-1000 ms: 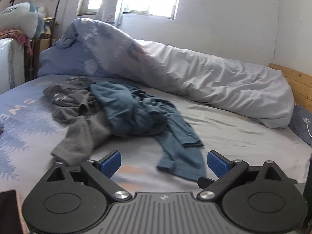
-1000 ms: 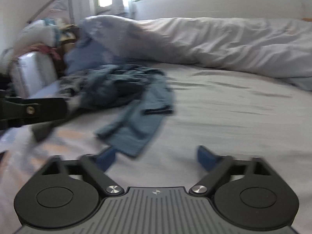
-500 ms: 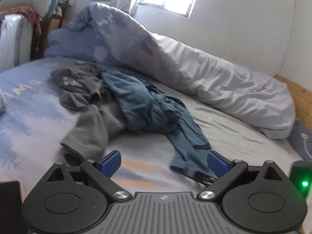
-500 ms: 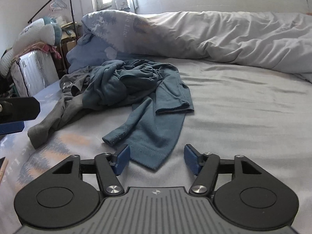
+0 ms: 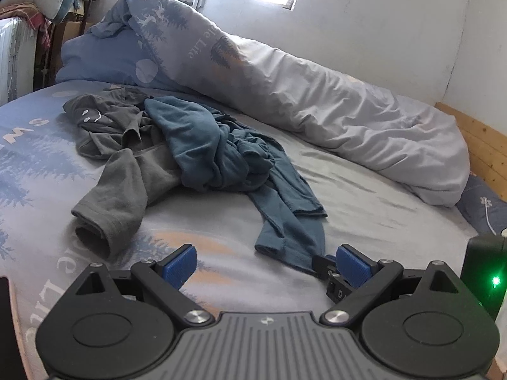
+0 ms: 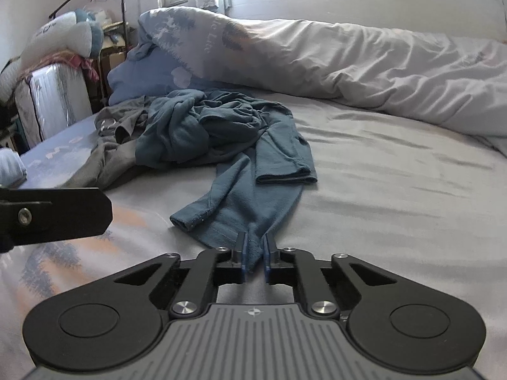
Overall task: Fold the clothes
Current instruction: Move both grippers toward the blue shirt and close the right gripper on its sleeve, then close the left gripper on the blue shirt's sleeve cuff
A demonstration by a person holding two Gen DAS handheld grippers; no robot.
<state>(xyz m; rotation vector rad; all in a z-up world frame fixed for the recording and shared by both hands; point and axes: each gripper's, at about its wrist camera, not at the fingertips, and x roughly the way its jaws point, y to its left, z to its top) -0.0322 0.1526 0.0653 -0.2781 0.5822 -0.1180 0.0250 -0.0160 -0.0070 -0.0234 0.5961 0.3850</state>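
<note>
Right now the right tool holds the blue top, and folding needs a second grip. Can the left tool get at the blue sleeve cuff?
Probably yes. The left tool stands open, and the cuff of the crumpled blue fleece top lies just ahead on bare printed bedsheet; nothing lies between.

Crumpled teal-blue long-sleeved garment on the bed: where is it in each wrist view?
Left wrist: teal-blue long-sleeved garment centre, hem trailing lower right.
Right wrist: centre, hem pinched in the right tool.
Shared landmark: rumpled pale duvet behind it.
</note>
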